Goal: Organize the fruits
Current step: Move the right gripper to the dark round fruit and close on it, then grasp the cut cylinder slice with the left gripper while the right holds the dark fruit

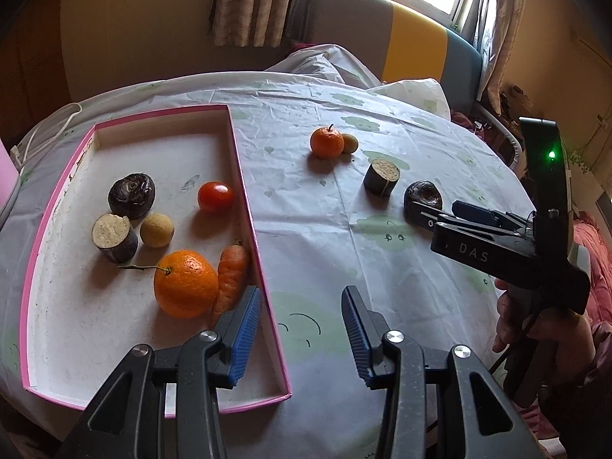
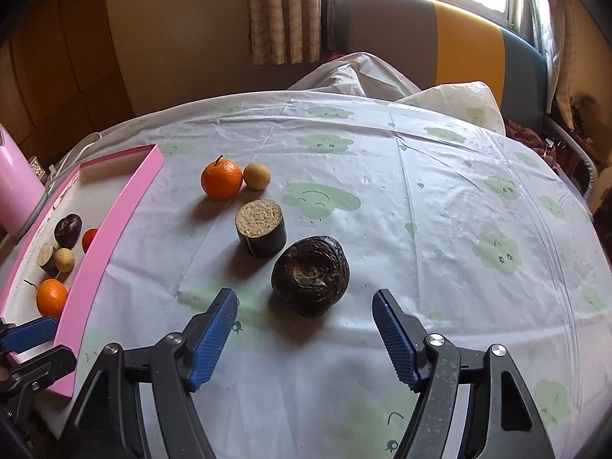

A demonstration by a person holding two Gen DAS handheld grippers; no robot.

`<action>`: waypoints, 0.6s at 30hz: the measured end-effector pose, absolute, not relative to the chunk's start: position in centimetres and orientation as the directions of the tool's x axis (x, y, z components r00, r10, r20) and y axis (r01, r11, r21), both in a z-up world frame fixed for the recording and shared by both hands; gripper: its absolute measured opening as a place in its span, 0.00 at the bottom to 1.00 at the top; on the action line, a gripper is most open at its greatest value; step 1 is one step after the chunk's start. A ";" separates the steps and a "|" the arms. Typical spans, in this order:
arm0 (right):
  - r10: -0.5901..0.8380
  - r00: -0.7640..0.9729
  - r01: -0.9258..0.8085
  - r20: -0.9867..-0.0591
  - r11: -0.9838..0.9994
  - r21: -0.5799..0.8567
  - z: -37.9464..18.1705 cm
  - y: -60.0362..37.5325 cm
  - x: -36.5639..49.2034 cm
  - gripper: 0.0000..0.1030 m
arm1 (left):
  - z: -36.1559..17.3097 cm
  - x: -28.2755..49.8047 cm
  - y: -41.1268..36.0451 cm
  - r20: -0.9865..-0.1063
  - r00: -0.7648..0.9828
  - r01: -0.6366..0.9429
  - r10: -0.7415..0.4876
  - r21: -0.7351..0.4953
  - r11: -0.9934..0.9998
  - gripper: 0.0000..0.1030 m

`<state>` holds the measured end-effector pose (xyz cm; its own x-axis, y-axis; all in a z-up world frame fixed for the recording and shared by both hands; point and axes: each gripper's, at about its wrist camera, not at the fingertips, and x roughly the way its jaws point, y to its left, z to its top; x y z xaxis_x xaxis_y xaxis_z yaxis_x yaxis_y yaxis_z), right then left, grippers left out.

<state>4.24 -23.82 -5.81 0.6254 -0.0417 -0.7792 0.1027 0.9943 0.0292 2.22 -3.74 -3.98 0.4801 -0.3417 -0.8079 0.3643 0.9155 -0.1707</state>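
Note:
A pink-rimmed box (image 1: 250,206) on the left holds a dark water chestnut (image 1: 131,195), a tomato (image 1: 215,196), a cut sugarcane piece (image 1: 114,237), a longan (image 1: 157,229), a large orange (image 1: 185,283) and a carrot (image 1: 231,273). On the cloth lie a small orange (image 2: 222,178), a longan (image 2: 257,176), a sugarcane piece (image 2: 261,227) and a water chestnut (image 2: 310,275). My left gripper (image 1: 302,331) is open and empty over the box's right wall. My right gripper (image 2: 306,338) is open just short of the water chestnut; it also shows in the left wrist view (image 1: 436,218).
A round table under a white cloth with green cloud prints (image 2: 440,210). A pink container (image 2: 17,191) stands at the far left beside the box. A padded bench (image 2: 470,49) and a draped cloth heap (image 2: 363,72) lie behind the table.

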 end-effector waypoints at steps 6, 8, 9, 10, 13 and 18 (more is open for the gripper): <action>-0.060 0.623 0.109 -0.780 0.994 0.010 -6.6 -23.9 5.4 0.71 | -3.9 2.6 -4.1 -0.810 0.482 0.365 -0.334 -0.161 0.917 0.44; -0.069 0.623 0.106 -0.779 0.994 -0.003 -6.8 -23.9 5.8 0.63 | -3.8 2.8 -4.3 -0.810 0.484 0.361 -0.331 -0.160 0.919 0.46; -0.076 0.619 0.110 -0.782 0.994 -0.009 -7.0 -23.9 5.9 0.46 | -3.7 3.0 -4.5 -0.809 0.486 0.361 -0.332 -0.160 0.919 0.48; -0.069 0.624 0.113 -0.778 0.994 0.003 -7.0 -24.1 5.9 0.47 | -3.6 3.2 -4.6 -0.808 0.489 0.359 -0.329 -0.157 0.920 0.48; -0.100 0.638 0.148 -0.764 0.989 -0.006 -6.8 -24.8 5.4 0.47 | -3.0 3.4 -4.9 -0.798 0.499 0.365 -0.338 -0.160 0.917 0.48; -0.189 0.632 0.262 -0.751 0.965 -0.022 -6.8 -27.7 4.3 0.47 | -2.2 3.8 -6.5 -0.779 0.518 0.398 -0.353 -0.145 0.906 0.48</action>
